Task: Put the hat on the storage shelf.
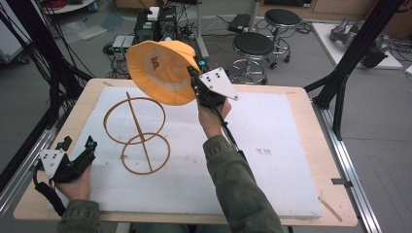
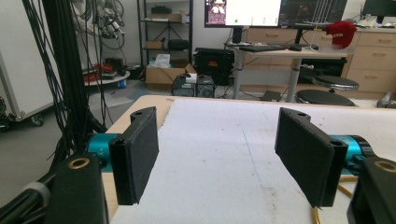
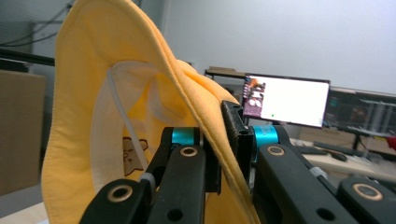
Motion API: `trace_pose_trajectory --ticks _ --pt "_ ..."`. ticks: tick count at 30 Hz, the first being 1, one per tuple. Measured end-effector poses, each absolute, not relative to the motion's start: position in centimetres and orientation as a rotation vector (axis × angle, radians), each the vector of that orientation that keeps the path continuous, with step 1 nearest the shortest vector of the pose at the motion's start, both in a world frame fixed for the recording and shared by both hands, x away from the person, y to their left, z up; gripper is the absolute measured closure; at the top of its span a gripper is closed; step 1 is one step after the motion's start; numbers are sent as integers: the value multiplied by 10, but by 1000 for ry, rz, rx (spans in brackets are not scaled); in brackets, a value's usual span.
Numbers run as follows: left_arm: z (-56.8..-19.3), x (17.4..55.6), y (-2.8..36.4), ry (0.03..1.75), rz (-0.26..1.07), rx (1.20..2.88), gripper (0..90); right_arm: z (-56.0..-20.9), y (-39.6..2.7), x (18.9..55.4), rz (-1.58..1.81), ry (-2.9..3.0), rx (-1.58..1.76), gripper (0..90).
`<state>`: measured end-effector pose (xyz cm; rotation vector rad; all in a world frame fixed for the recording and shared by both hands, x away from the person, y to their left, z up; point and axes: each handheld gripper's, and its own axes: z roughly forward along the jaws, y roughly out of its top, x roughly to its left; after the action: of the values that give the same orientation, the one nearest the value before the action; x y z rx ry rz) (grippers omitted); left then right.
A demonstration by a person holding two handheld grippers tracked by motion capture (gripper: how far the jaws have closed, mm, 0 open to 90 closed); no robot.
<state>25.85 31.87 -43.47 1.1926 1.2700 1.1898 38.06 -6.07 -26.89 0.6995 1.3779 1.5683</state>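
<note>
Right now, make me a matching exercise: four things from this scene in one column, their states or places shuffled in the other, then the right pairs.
Things:
1. yellow hat
2. wooden two-ring stand
3. left gripper
4. right gripper

States or places:
A. jaws wide apart with nothing between them, low at the table's near left corner
B. lying flat on the white mat
C. raised above the table, jaws clamped on a brim
D. hanging in the air, its pale lining showing

Pairs: 1-D, 2-B, 3-A, 4-C
</note>
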Motion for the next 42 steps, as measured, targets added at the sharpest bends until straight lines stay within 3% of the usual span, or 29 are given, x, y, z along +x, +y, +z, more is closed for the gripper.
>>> trace_pose_trajectory --ticks 19,42 --pt "-435 259 319 1270 1190 1192 304 -250 -22 329 1712 1463 481 856" --pt "-435 259 319 1266 1185 1189 304 -301 5 290 1763 1663 382 830"
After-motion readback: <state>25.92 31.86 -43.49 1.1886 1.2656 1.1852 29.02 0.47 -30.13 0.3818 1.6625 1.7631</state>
